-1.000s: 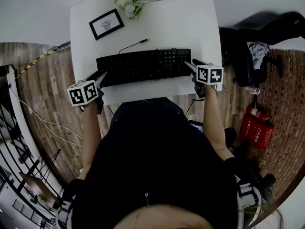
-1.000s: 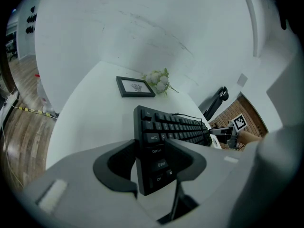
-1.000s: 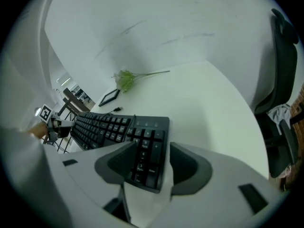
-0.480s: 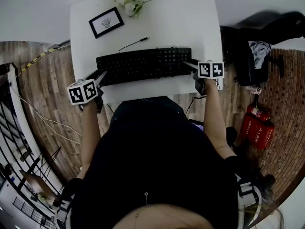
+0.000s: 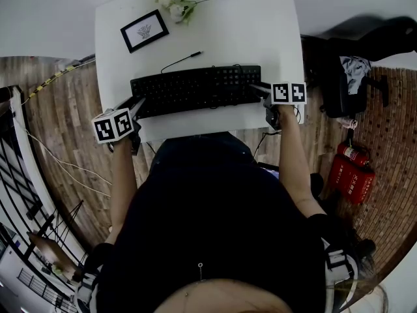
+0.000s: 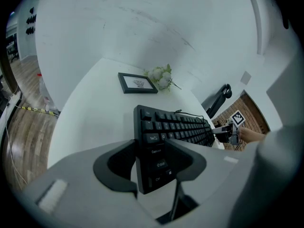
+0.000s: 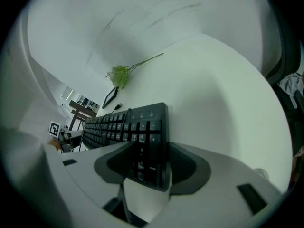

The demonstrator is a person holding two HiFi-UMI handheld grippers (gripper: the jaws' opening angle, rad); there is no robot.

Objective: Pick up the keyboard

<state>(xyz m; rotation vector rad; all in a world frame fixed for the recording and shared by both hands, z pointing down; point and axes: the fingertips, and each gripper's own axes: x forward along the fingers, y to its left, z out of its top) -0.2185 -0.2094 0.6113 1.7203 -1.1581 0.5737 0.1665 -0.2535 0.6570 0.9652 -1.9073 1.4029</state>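
Checker: Where is the keyboard (image 5: 195,90) found?

Observer: It is laid flat across the near half of the white table (image 5: 260,31), with its long side running left to right. A thin cable (image 5: 182,61) is seen just beyond its far edge.

Checker: How is the left gripper (image 5: 139,102) set?

Observer: Its jaws are closed on the keyboard's left end. In the left gripper view the end with the Ctrl and Shift keys is seen clamped between them, one jaw against the far edge and the other against the near edge. The jaws are kept fairly wide, since the keyboard's full depth is spanned.

Checker: And the right gripper (image 5: 257,87)?

Observer: Its jaws are spread nearly to their widest and are closing. The keyboard's right end, the number pad, is seen between them in the right gripper view, but no firm press of the pads can be made out.

Checker: What else is placed on the table?

Observer: A black frame (image 5: 144,32) is laid near the far left corner and flowers (image 5: 174,2) at the far edge, both well apart from the keyboard.
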